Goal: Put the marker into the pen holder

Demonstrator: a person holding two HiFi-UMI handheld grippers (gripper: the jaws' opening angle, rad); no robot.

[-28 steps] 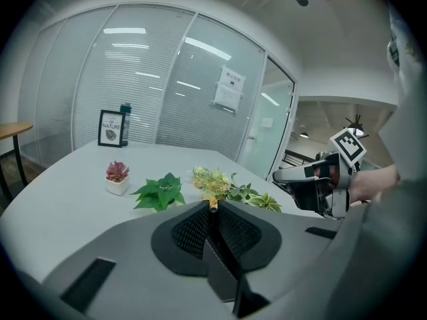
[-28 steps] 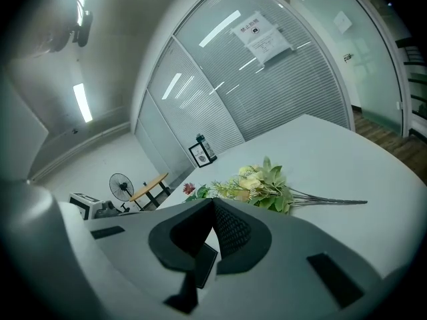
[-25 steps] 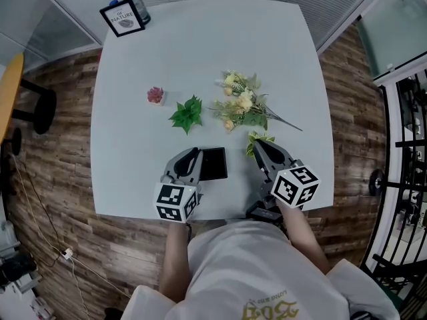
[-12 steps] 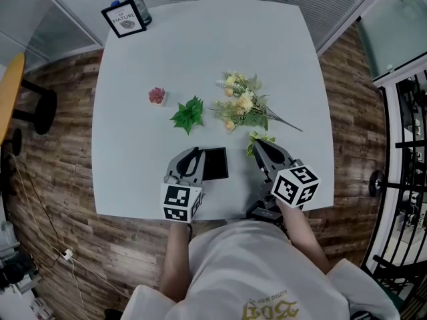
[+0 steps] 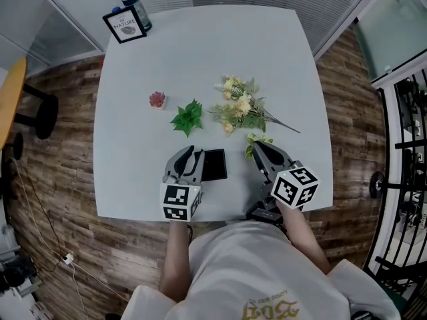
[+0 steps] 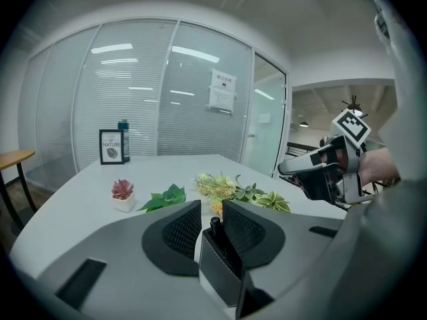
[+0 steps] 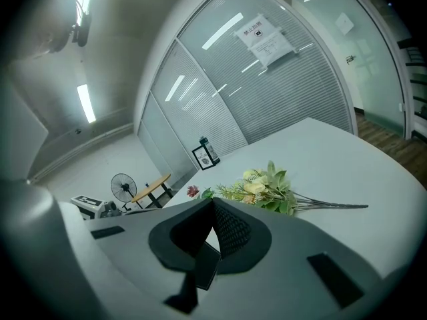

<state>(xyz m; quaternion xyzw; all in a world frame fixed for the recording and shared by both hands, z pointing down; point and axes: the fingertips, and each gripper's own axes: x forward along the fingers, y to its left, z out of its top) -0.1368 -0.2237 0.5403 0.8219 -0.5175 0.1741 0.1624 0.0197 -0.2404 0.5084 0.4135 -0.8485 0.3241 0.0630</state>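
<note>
A black pen holder stands near the table's front edge, just right of my left gripper. In the left gripper view the holder rises between and below the jaws, with a black marker standing inside it. The marker's top sits in the gap of my left gripper, whose jaws are slightly apart, with free space to the marker's left. My right gripper hovers to the right of the holder. Its jaw tips meet in the right gripper view, with nothing between them.
Beyond the holder lie an artificial flower bunch, a green leaf sprig and a small pink potted plant. Another leafy sprig lies by the right gripper. A framed sign and a bottle stand at the far left corner.
My left gripper has shifted a little to the right beside the holder. The right gripper and the holder stay where they were.
</note>
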